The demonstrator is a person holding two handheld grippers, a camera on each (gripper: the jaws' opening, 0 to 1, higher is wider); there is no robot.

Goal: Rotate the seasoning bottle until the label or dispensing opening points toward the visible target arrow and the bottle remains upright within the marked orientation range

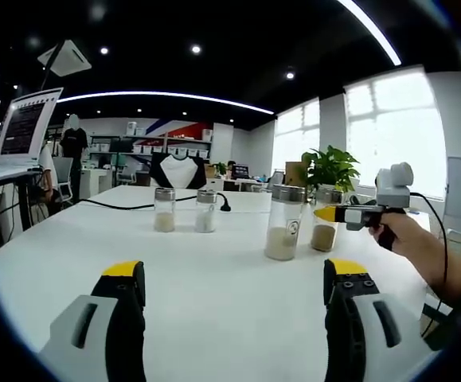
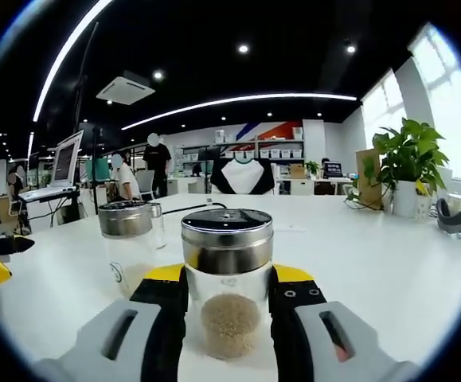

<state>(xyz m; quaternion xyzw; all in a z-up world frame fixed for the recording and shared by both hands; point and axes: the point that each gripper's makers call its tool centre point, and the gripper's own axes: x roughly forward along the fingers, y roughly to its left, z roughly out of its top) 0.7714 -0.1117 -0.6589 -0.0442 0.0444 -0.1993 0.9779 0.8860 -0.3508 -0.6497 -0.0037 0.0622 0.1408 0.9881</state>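
While the right gripper [image 2: 228, 298] closes its 2 jaws against the sides of a seasoning bottle [image 2: 228, 278] standing upright on the white table [image 2: 389, 263], a second jar [image 2: 126, 239] sits just beyond its left jaw. Spread wide and grasping nothing, the left gripper [image 1: 234, 282] faces 2 small shakers [image 1: 184, 210] well ahead of it.

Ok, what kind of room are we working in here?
Probably an open-plan office or lab: a long white table, a laptop on a raised stand, shelving with white storage boxes along the back wall, and a potted green plant by the window.
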